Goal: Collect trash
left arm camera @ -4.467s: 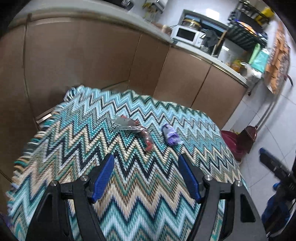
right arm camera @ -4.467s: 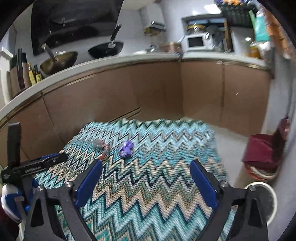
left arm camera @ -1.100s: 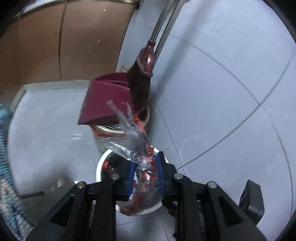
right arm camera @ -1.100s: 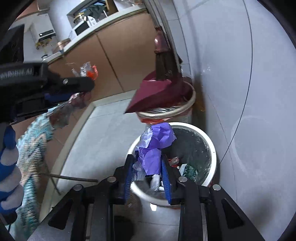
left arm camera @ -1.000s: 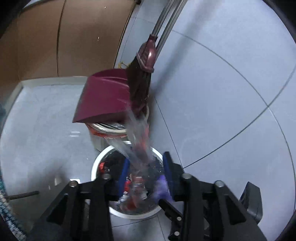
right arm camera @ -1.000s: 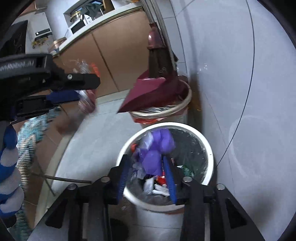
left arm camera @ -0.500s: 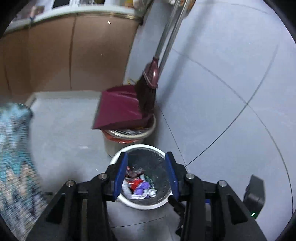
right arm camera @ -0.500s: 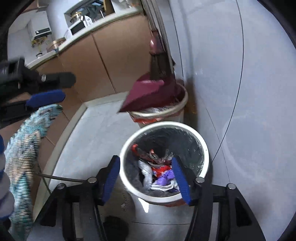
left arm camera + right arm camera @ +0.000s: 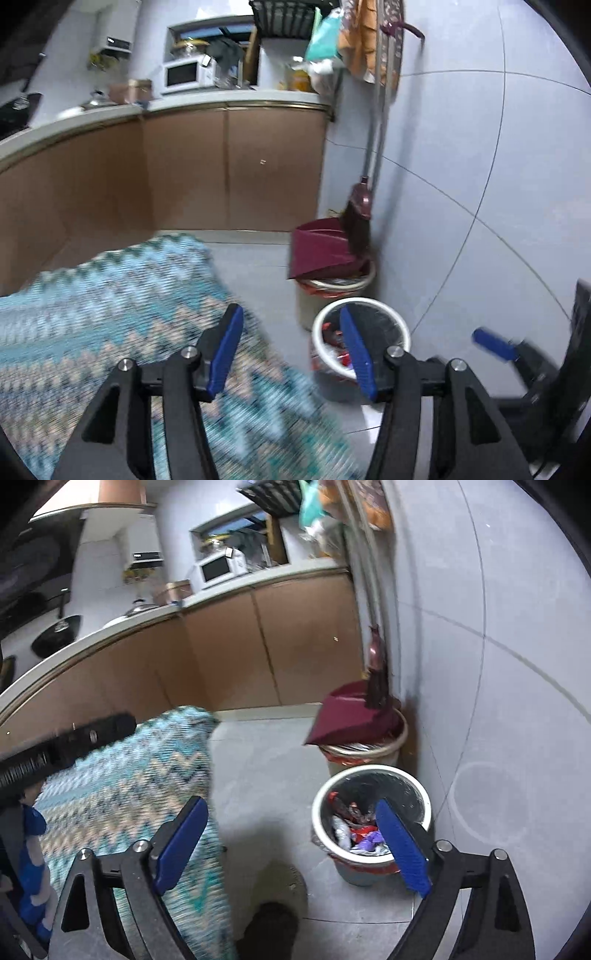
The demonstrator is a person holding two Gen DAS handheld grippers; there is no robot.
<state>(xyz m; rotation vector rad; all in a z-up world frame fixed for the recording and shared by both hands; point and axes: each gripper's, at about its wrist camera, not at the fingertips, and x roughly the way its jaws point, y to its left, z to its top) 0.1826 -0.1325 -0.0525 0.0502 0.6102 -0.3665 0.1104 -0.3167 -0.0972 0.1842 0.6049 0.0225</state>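
Observation:
The white-rimmed trash bin (image 9: 369, 770) stands on the floor by the wall. Inside it lie a purple wrapper (image 9: 369, 840) and a red-and-clear wrapper (image 9: 347, 808). My right gripper (image 9: 291, 802) hangs above and in front of the bin; its jaws are opening wide, with nothing between them. My left gripper (image 9: 291, 310) is also raised, over the edge of the zigzag tablecloth (image 9: 110, 314), with the bin (image 9: 402, 328) beyond its right finger. Its jaws are opening too and hold nothing. The cloth shown here carries no trash.
A second bin (image 9: 369, 753) behind the white one carries a maroon dustpan (image 9: 351, 716) and a broom (image 9: 376, 686) leaning on the tiled wall. Brown cabinets (image 9: 229, 170) run along the back. A dark object (image 9: 273, 923) lies on the floor beside the table.
Both grippers released their wrappers into the white bin, then rose and pulled back from it with jaws widening. The view swung left and the tablecloth came back into sight.

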